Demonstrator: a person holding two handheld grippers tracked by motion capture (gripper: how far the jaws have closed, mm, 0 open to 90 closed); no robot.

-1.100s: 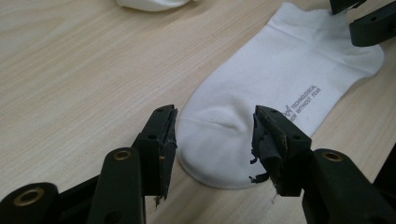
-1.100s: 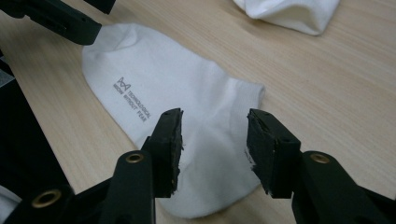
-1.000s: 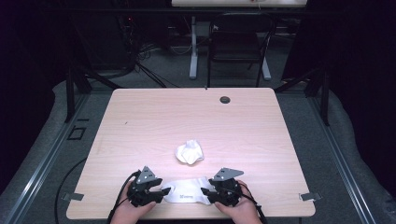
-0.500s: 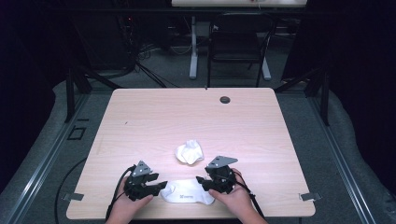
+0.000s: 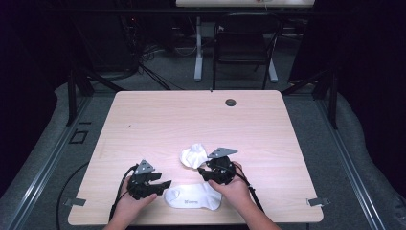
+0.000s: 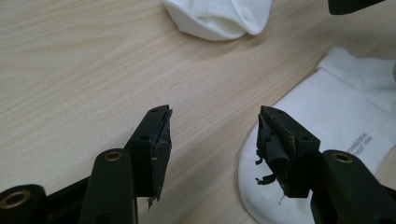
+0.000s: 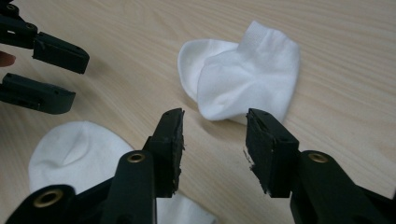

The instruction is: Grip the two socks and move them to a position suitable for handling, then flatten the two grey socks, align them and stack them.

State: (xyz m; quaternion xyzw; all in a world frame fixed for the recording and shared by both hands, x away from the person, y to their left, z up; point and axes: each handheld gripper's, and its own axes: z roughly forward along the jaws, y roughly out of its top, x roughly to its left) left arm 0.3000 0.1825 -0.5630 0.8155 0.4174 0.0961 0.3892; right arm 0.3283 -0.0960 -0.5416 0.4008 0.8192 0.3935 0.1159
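step in hand, as judged: the flat sock [image 5: 194, 197] lies spread at the near edge of the table [image 5: 158, 120], and the right gripper [image 5: 205, 173] is being brought toward the crumpled sock [image 5: 194, 155], apparently to fetch it for pairing.

right gripper state: jaws apart, having just been closing somewhat, with nothing between them. in the right gripper view the crumpled sock [image 7: 243, 74] lies just beyond the jaw tips, apart from them, its near edge roughly in line with the gap; bare wood shows between the jaws.

left gripper [image 5: 165, 184] state: jaws wide, having just been opening, nothing gripped. in the left gripper view the toe end of the flat sock [image 6: 336, 135] lies beside and partly under the right-hand jaw, while the gap itself stands over bare table. contact between that jaw and the fabric cannot be determined.

next move, as judged: advance the right gripper a little farther and lower it, so that one jaw comes to each side of a raised fold of the crumpled sock, then close. the fabric is soft and loosely bunched; a shallow bite may catch one layer and let the rest trail.
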